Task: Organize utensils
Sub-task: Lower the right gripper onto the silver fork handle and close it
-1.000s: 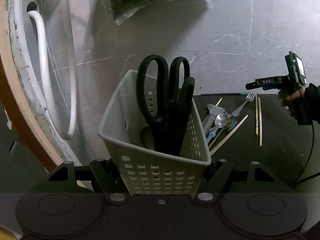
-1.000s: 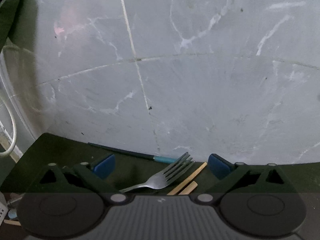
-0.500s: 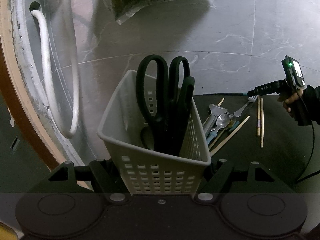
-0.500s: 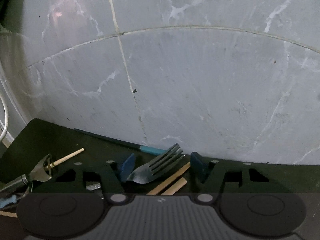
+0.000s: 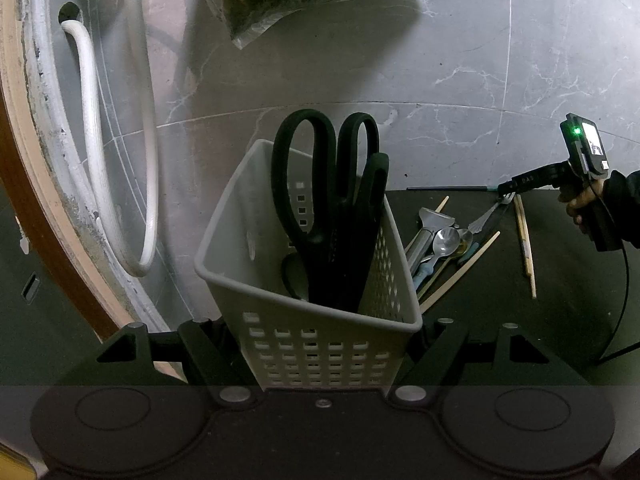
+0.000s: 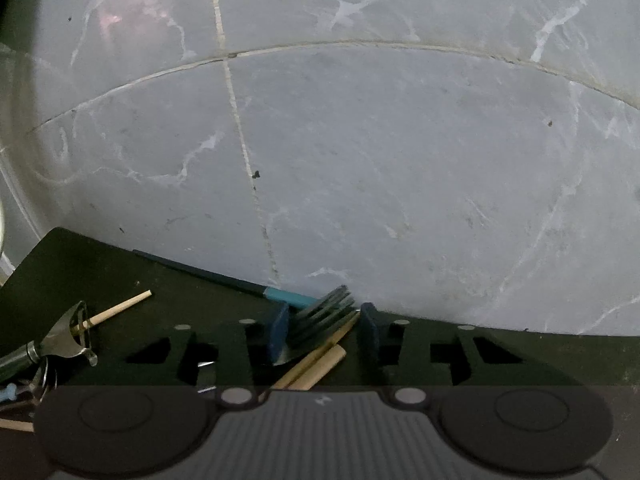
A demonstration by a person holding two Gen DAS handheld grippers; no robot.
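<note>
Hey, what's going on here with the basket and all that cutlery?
A person is sorting utensils with a handheld gripper in each hand. The left gripper is clamped on a grey basket that already holds black scissors. The right gripper is closing around a fork lying on the dark mat, with two chopsticks also between its fingers. A peeler, spoons and more chopsticks are still on the mat.

The left wrist view looks steeply down from just behind the basket (image 5: 316, 320), the fork (image 5: 490, 214) far off to its right. The right wrist view sits right over that fork (image 6: 320, 320) — facing the floor tiles (image 6: 360, 160) beyond. Both share the fork — and the chopsticks (image 6: 316, 364) beside it.
</note>
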